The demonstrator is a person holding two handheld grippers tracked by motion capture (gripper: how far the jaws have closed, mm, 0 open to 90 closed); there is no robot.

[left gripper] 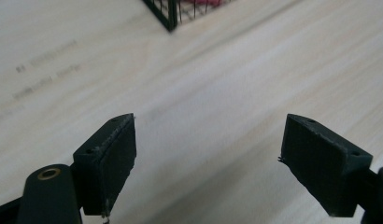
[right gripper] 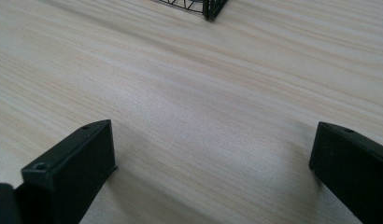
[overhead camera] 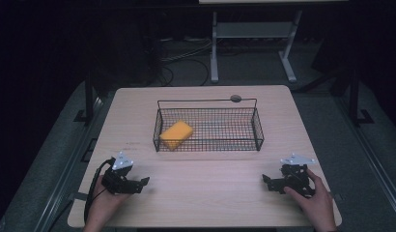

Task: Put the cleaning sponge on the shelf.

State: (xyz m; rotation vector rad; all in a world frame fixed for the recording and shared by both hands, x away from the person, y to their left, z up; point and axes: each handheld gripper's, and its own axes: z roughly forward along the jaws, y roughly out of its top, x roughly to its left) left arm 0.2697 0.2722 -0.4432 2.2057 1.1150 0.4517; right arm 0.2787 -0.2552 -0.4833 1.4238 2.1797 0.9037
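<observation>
Pale wood-grain table (overhead camera: 201, 193), rounded corners. Faint printed marks on its surface near the left gripper, visible in the left gripper view, too blurred to read. No brand or label legible anywhere.

Black wire basket (overhead camera: 258, 126) sits at table centre, toward the far half, with a thin handle rail along its back. Wide bare tabletop lies between the basket's near wall and both grippers; bare margins also left and right of the basket out to the table edges.

Orange sponge (overhead camera: 176, 134): rectangular block, soft rounded edges, plain top, lying inside the basket at its left end, close to the left wall.

Left gripper (overhead camera: 144, 181) near the front-left table edge, jaws spread wide, grasping nothing, well apart from the basket. Right gripper (overhead camera: 265, 181) near the front-right edge, jaws likewise spread wide over bare wood, a hand (overhead camera: 316, 203) behind it.
</observation>
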